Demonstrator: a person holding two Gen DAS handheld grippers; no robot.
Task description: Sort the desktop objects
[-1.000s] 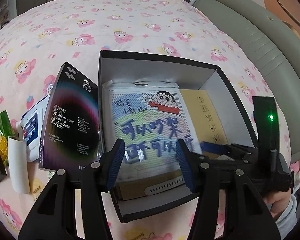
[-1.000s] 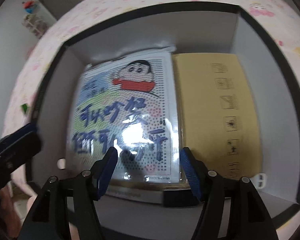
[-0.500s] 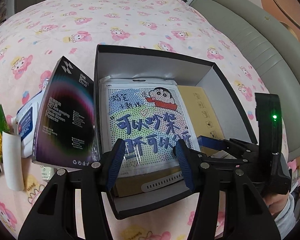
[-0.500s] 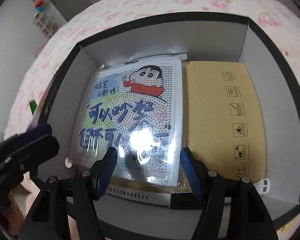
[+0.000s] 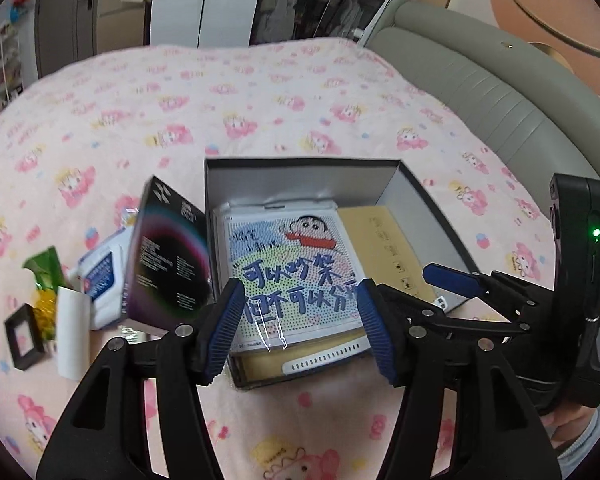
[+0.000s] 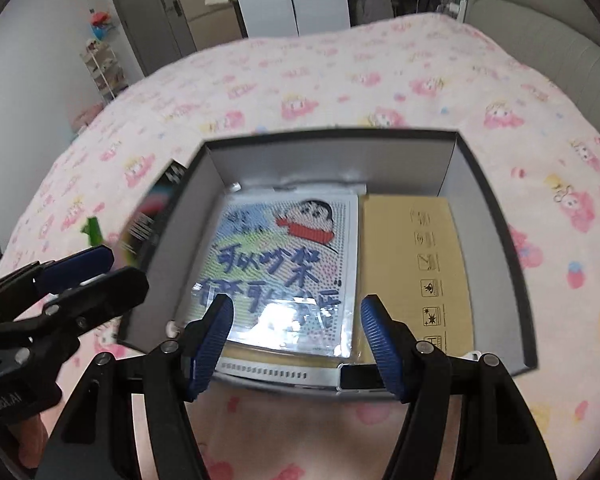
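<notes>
Open black box (image 5: 300, 168) on the bed (image 5: 260, 100), holding a cartoon card (image 5: 292, 276) at left and a brown carton (image 5: 387, 248) at right. Black packet (image 5: 168, 268) leaned outside its left wall. Left hand-held gripper (image 5: 300, 328) and right hand-held gripper (image 6: 296, 344): both released, empty, at the near edge.

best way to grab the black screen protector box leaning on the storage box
Pinch the black screen protector box across its thin free upper edge, coming from above on the left. It stands tilted against the storage box wall, so its broad faces are exposed and that edge is clear; the left gripper is open nearby.
</notes>
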